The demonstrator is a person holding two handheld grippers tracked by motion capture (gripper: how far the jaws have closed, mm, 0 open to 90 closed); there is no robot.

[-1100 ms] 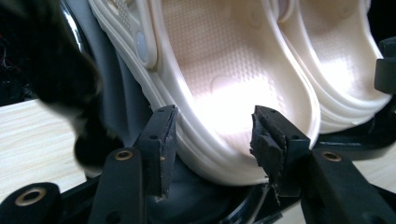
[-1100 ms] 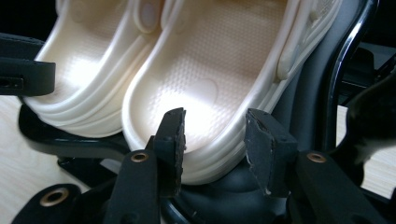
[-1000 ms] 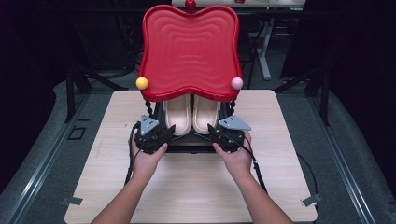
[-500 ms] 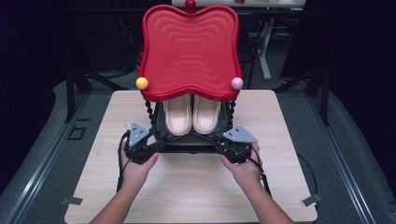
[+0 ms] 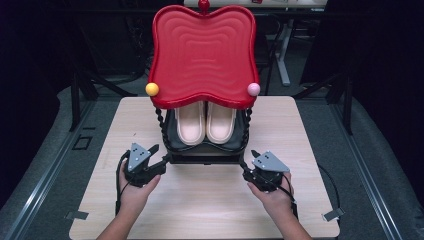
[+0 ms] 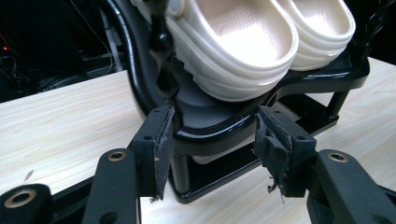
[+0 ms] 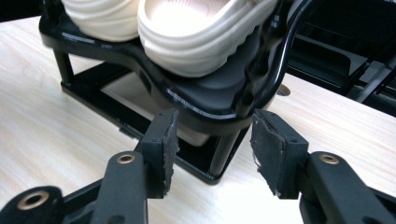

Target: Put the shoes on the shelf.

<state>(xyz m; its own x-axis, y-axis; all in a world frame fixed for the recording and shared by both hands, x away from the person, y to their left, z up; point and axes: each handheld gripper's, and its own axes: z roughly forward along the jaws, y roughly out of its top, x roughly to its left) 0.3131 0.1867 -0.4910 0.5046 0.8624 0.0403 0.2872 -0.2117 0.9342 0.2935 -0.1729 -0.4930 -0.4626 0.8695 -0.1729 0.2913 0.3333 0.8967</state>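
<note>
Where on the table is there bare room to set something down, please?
Bare wood lies on the table between the left tool and right tool, in front of the black shoe stand, and in strips along the stand's left and right sides. The middle is crowded: the stand holds cream clogs under a raised red lid.

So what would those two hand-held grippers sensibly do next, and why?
Probably ease both forward and close on the black rack's front corners. The left hand-held gripper and right hand-held gripper are open, each facing a corner, and the cream clogs sit on the rack.
</note>
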